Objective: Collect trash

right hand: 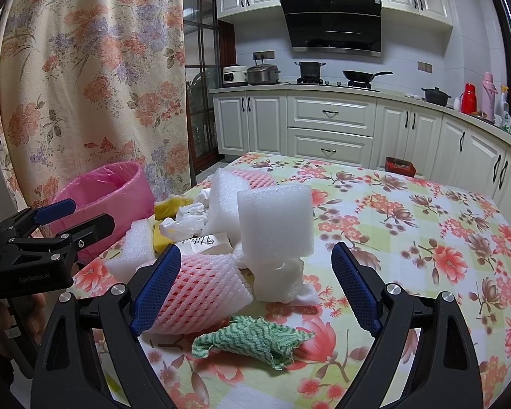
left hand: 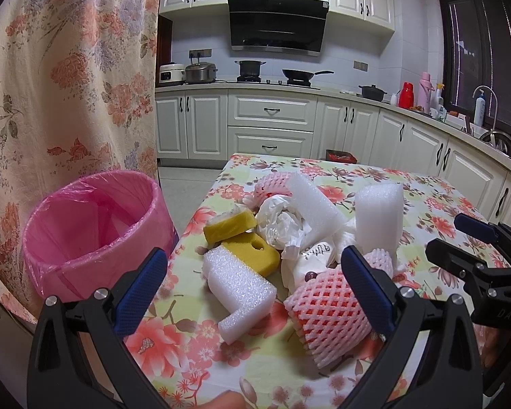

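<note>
The trash lay heaped on the floral tabletop [right hand: 408, 225]: a ribbed pink foam net sleeve [right hand: 201, 293], a blocky white foam slab [right hand: 276, 225], an L-shaped white foam piece [left hand: 238, 293], yellow sponges [left hand: 252, 252] and a crumpled green cloth [right hand: 255, 341]. The left gripper [left hand: 253, 286] and right gripper [right hand: 255, 286] had jaws apart, holding nothing. A pink-lined bin [left hand: 95, 231] stood beside the tabletop's left edge.

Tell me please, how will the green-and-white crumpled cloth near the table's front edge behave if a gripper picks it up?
The green cloth lies crumpled and flat in soft folds, so it is probably floppy and would drape from the right gripper. It looks thin, likely very light. It should not roll, though a loose corner might slip free.
</note>
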`<action>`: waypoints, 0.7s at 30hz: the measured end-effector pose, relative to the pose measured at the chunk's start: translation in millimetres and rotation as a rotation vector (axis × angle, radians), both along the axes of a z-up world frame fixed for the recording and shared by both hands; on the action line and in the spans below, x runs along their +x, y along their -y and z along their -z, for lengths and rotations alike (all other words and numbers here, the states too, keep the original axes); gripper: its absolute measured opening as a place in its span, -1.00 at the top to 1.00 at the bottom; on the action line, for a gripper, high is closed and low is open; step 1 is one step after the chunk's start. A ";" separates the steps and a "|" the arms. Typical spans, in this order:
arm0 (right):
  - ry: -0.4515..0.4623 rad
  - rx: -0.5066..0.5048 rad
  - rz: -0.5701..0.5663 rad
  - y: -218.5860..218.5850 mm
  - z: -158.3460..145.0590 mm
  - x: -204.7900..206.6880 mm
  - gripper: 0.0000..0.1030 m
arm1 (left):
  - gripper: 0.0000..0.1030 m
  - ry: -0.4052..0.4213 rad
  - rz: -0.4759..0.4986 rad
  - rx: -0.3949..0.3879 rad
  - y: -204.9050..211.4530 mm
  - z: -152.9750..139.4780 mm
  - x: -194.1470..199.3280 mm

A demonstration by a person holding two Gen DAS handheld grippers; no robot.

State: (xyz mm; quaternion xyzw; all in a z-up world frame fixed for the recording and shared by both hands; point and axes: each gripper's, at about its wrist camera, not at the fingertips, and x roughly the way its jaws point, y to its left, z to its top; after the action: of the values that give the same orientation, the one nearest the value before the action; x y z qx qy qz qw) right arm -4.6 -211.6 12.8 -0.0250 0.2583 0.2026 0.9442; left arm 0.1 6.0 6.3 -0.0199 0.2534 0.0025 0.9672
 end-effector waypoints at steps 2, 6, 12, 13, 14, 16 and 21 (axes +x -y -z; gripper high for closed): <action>0.000 0.000 0.000 0.0 0.2 0.0 -0.64 | -0.91 0.001 -0.001 0.001 0.5 0.3 -0.3; 0.001 0.000 0.000 0.0 0.3 -0.1 -0.64 | -0.91 0.002 -0.001 0.001 0.5 0.4 -0.3; 0.001 0.000 0.001 0.5 -0.3 -0.3 -0.64 | -0.91 0.003 -0.002 0.002 0.1 -1.2 0.6; 0.001 0.000 0.000 0.1 0.2 -0.1 -0.64 | -0.91 0.003 -0.001 0.003 0.0 -1.2 0.7; 0.001 0.000 0.000 0.3 0.0 0.0 -0.64 | -0.91 0.003 -0.001 0.002 0.0 -1.2 0.7; 0.001 0.000 0.000 0.1 0.1 -0.2 -0.64 | -0.91 0.002 -0.002 0.002 -0.5 -1.6 1.0; 0.001 0.000 0.000 0.3 0.1 -0.1 -0.64 | -0.91 0.002 -0.002 0.001 -0.3 -1.4 0.8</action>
State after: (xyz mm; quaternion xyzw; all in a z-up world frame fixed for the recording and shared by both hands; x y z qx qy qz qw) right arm -4.7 -211.9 12.7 -0.0250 0.2580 0.2024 0.9444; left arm 0.9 6.4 7.6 -0.0196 0.2522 0.0036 0.9675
